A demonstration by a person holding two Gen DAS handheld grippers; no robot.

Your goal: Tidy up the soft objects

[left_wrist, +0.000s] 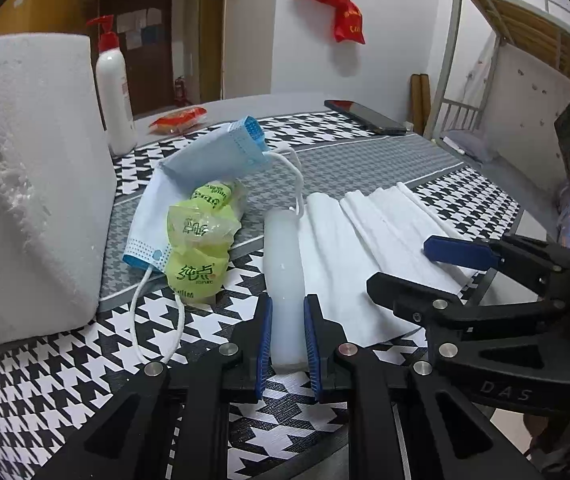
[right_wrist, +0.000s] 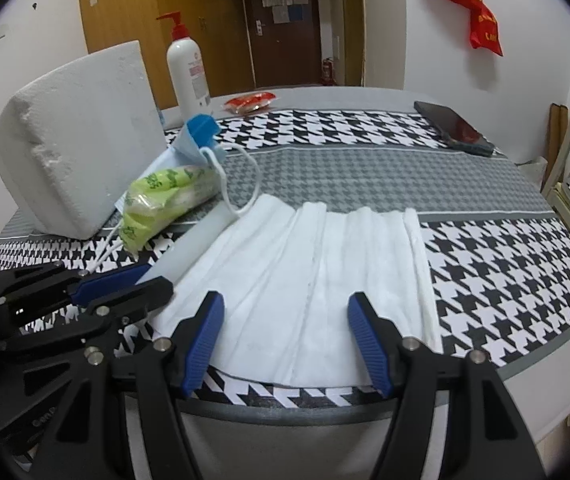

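Note:
A white translucent soft bar [left_wrist: 283, 264] lies on the houndstooth cloth; my left gripper [left_wrist: 287, 340] is shut on its near end. The bar also shows in the right wrist view [right_wrist: 201, 236], with the left gripper [right_wrist: 141, 276] at its end. A white folded towel [right_wrist: 317, 288] lies flat beside the bar, and in the left wrist view [left_wrist: 369, 248]. My right gripper [right_wrist: 285, 340] is open over the towel's near edge, seen from the side in the left wrist view [left_wrist: 413, 268]. A green tissue pack [left_wrist: 199, 240] and blue face masks [left_wrist: 221, 150] lie left of the bar.
A large white foam block [left_wrist: 29, 184] stands at the left. A white pump bottle [left_wrist: 115, 92] stands behind it. A red snack packet [left_wrist: 179, 118] and a black phone [left_wrist: 369, 117] lie at the far side. The table edge [right_wrist: 325, 412] is just below my right gripper.

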